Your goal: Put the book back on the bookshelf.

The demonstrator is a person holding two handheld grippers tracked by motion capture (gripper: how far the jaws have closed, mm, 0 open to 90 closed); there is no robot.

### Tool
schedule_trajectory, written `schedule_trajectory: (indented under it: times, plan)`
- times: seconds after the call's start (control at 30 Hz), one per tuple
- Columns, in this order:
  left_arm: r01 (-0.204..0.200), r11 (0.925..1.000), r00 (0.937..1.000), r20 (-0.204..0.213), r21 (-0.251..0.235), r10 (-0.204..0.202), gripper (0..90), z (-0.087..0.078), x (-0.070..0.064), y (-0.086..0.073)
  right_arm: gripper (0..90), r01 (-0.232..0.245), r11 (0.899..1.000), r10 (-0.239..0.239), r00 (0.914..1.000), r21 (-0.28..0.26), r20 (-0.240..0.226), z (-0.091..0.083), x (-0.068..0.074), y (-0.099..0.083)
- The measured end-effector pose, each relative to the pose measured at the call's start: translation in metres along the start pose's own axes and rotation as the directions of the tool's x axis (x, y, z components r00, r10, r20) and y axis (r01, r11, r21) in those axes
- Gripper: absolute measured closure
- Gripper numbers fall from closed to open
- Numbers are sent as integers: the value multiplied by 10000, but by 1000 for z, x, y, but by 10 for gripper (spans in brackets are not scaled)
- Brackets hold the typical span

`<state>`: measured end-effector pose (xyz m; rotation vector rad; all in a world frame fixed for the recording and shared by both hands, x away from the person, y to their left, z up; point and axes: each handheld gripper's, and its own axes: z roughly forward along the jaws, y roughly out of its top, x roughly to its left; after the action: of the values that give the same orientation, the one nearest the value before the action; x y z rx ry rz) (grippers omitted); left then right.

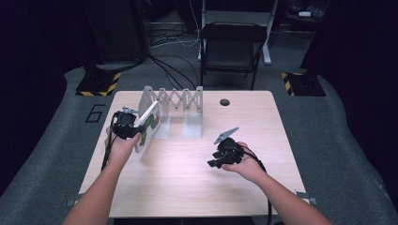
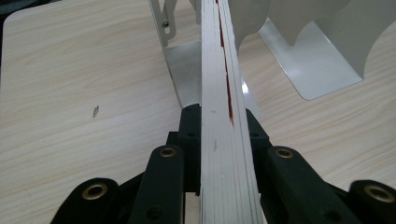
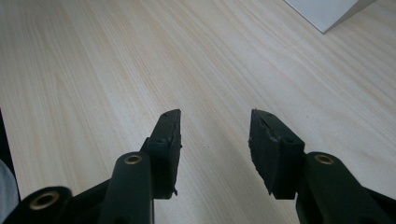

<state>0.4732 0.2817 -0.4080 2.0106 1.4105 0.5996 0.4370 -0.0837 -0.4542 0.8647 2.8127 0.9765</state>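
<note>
A thin white book (image 1: 149, 123) with a green and red picture on its cover is tilted, its top toward the left end of the white metal folding rack (image 1: 174, 102). My left gripper (image 1: 139, 130) is shut on the book's near edge. In the left gripper view the book's page edge (image 2: 223, 93) runs up between the two jaws of the left gripper (image 2: 220, 122), with the rack's dividers (image 2: 327, 42) just behind. My right gripper (image 1: 214, 163) hovers open over bare table at the middle right. In the right gripper view the right gripper (image 3: 215, 128) has nothing between its jaws.
The light wooden table (image 1: 187, 187) has a small dark hole (image 1: 225, 101) near its back edge. A black chair (image 1: 232, 47) and floor cables lie beyond the table. A corner of the rack's base (image 3: 327, 11) shows at the top of the right gripper view.
</note>
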Motion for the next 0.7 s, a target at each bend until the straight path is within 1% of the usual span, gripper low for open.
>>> schedule_trajectory:
  times: [0.03, 0.07, 0.1, 0.17, 0.23, 0.27, 0.3, 0.37, 0.4, 0.43, 0.47, 0.5, 0.6, 0.63, 0.7]
  plan:
    - [-157, 9999, 9998, -117, 9, 157, 756, 3, -1, 0, 539, -18, 10000, 18, 10000, -20, -23, -1, 0, 0]
    - [-157, 9999, 9998, -117, 9, 157, 756, 3, -1, 0, 539, -18, 10000, 18, 10000, -20, -23, -1, 0, 0]
    - [-65, 10000, 9999, -90, -3, 65, 756, 4, -1, 0, 539, 77, 10000, -77, 10000, -35, -31, -1, -1, 0]
    - [-62, 10000, 10000, -59, 71, 63, 756, 6, -1, 1, 539, 19, 10000, -19, 10000, -24, -30, 0, 0, -1]
    - [47, 10000, 9999, -152, -6, -48, 756, 9, -2, 1, 539, -9, 10000, 9, 10000, -8, -31, 0, 1, -1]
    - [43, 10000, 9999, -149, 59, -42, 756, 10, -1, 1, 539, -9, 10000, 9, 10000, -8, -31, 0, 1, -1]
    - [141, 9999, 9997, -187, 3, -141, 756, 12, -1, 1, 539, 26, 10000, -26, 10000, 21, -31, -1, 0, -1]
    - [95, 10000, 9998, -180, 30, -94, 756, 13, 1, 2, 539, 34, 10000, -34, 10000, -16, -41, -1, -1, -1]
    - [212, 9998, 9996, -197, -49, -212, 756, 14, 0, 2, 539, 34, 10000, -34, 10000, -16, -41, -1, -1, -1]
    - [128, 9999, 9997, -204, -3, -128, 755, 14, 1, 3, 539, 35, 10000, -35, 10000, -61, -20, -1, -1, -1]
    - [128, 9999, 9997, -204, -3, -128, 756, 14, 1, 3, 539, 35, 10000, -35, 10000, -61, -20, -1, -1, -1]
    - [45, 9999, 9998, -211, 123, -43, 755, 14, 1, 3, 539, -12, 10000, 13, 10000, 15, -59, -1, -1, -2]
    - [125, 9998, 9997, -202, 172, -121, 755, 14, 1, 3, 539, -13, 10000, 13, 10000, 30, -40, -1, -1, -2]
    - [266, 9996, 9994, -235, 115, -263, 755, 16, 1, 4, 539, -14, 10000, 14, 10000, 8, -19, -1, -1, -2]
    - [186, 9997, 9994, -284, 148, -182, 755, 17, 2, 5, 539, -162, 9999, 162, 9999, 17, -8, -1, 1, -2]
